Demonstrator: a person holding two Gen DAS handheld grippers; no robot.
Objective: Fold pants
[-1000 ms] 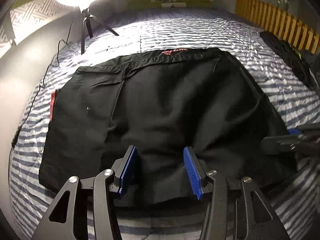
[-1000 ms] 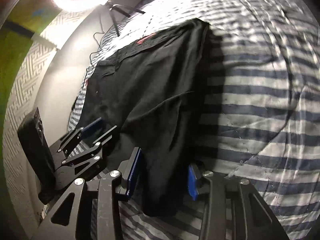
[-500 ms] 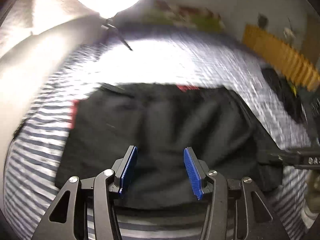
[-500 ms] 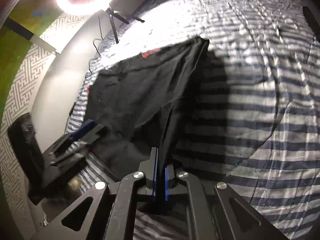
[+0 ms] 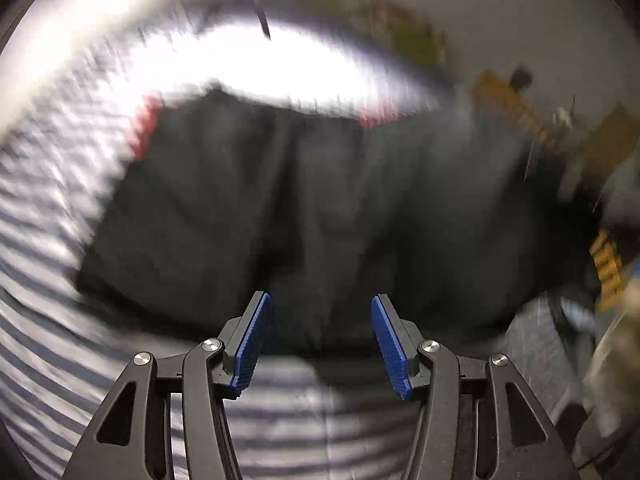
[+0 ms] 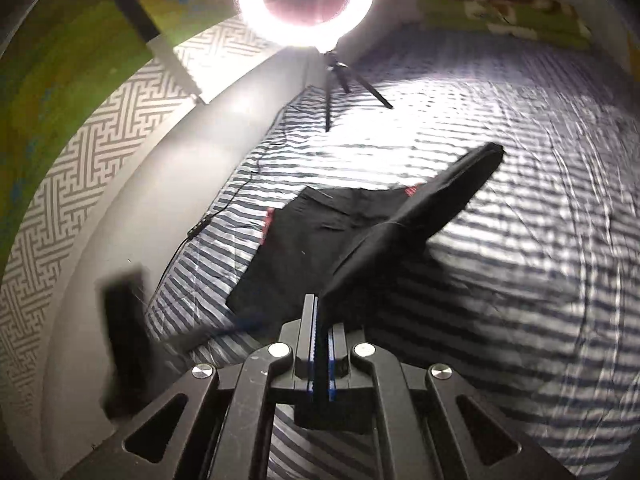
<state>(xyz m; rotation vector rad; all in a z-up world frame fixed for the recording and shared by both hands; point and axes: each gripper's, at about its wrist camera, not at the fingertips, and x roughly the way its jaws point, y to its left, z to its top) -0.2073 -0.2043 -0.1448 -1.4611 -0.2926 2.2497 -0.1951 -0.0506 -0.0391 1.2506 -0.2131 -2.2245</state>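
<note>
Black pants (image 5: pixel 304 208) with a red label lie on a blue-and-white striped bedspread (image 5: pixel 52 364); the left wrist view is motion-blurred. My left gripper (image 5: pixel 318 340) is open over the near hem with nothing between its blue pads. My right gripper (image 6: pixel 320 348) is shut on the pants' right edge, and that side of the pants (image 6: pixel 408 232) rises off the bed as a raised flap. The rest of the garment (image 6: pixel 304 240) lies flat beyond it. The left gripper shows as a dark blur (image 6: pixel 128 320) at the left of the right wrist view.
A lit ring light (image 6: pixel 306 0) on a small tripod (image 6: pixel 344 80) stands on the bed's far side by a white wall, with a cable (image 6: pixel 224 208) trailing along the bed edge. Folded green bedding (image 6: pixel 504 12) lies at the head. Striped bedspread (image 6: pixel 520 280) stretches to the right.
My right gripper closed on the pants' right edge and lifted it, raising that side off the bed. My left gripper stayed open and pulled back toward the near hem, moving fast.
</note>
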